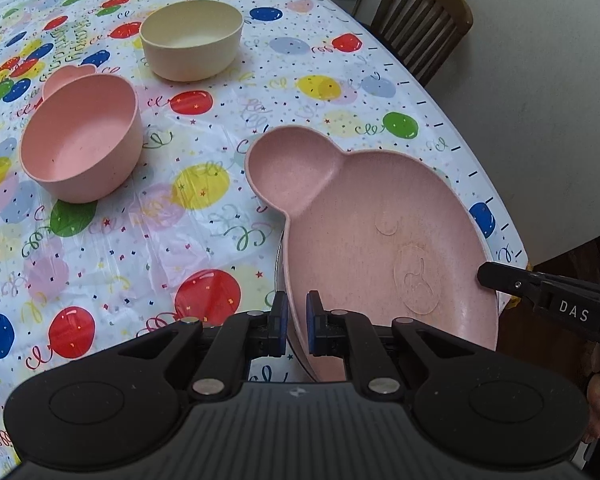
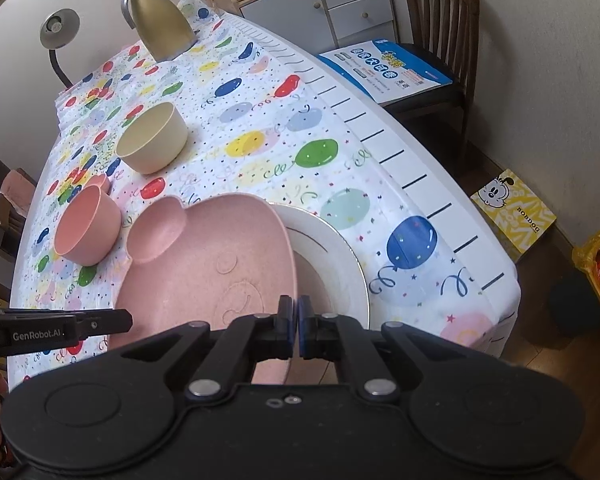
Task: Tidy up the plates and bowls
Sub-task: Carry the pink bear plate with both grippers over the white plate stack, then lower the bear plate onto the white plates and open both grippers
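Note:
A pink bear-shaped plate [image 1: 372, 232] with a round ear is held tilted above the table. My left gripper [image 1: 297, 322] is shut on its left rim. My right gripper [image 2: 298, 322] is shut on its right rim, and the plate [image 2: 212, 264] partly covers a white plate [image 2: 332, 248] lying under it. A pink bowl [image 1: 80, 140] stands to the left, also in the right wrist view [image 2: 88, 226]. A cream bowl [image 1: 192, 40] stands farther back, also in the right wrist view [image 2: 152, 138]. Another pink piece [image 1: 66, 74] peeks out behind the pink bowl.
The table wears a balloon-print cloth [image 1: 204, 184]. A gold jug [image 2: 160, 20] and a lamp [image 2: 58, 34] stand at the far end. A wooden chair [image 2: 440, 32] holding a blue-and-white booklet, a drawer cabinet [image 2: 332, 4] and a yellow box [image 2: 512, 212] are to the right.

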{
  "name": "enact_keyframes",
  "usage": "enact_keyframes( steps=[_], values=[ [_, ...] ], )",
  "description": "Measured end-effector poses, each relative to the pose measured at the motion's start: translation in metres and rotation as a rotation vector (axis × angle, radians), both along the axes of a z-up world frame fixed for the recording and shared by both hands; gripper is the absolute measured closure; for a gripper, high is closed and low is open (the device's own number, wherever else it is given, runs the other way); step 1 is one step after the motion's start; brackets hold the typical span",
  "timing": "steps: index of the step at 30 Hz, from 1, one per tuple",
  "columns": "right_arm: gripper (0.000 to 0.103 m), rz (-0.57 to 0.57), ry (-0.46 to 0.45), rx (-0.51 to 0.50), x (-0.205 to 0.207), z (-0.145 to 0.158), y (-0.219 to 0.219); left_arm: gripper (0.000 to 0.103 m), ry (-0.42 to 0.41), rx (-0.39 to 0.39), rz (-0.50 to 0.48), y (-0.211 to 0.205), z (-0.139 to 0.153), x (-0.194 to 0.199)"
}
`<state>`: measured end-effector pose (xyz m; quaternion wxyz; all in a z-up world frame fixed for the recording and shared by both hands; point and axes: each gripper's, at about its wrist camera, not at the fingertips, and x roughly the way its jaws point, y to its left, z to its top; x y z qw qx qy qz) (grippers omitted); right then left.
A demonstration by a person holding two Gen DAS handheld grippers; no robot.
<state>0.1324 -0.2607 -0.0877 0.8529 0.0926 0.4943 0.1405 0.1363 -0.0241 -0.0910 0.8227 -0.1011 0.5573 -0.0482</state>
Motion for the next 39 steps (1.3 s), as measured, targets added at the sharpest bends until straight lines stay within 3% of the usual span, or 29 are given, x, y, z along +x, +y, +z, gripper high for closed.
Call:
enact_keyframes(
  steps=[18, 24, 32, 39],
  values=[
    [0.100, -0.030, 0.063, 0.011, -0.003, -0.020, -0.005, 0.094, -0.025, 0.013, -0.021, -0.008, 0.004, 0.003],
    [0.092, -0.021, 0.072, 0.014, -0.001, -0.021, -0.003, 0.094, -0.016, 0.010, -0.018, -0.006, 0.002, 0.006],
    [0.094, 0.003, 0.067, 0.017, 0.000, -0.020, 0.005, 0.094, 0.001, 0.009, 0.004, 0.005, -0.002, 0.006],
    [0.086, 0.012, 0.079, 0.026, 0.004, -0.020, 0.009, 0.093, 0.010, -0.019, 0.021, 0.013, -0.002, 0.007]
  ],
)
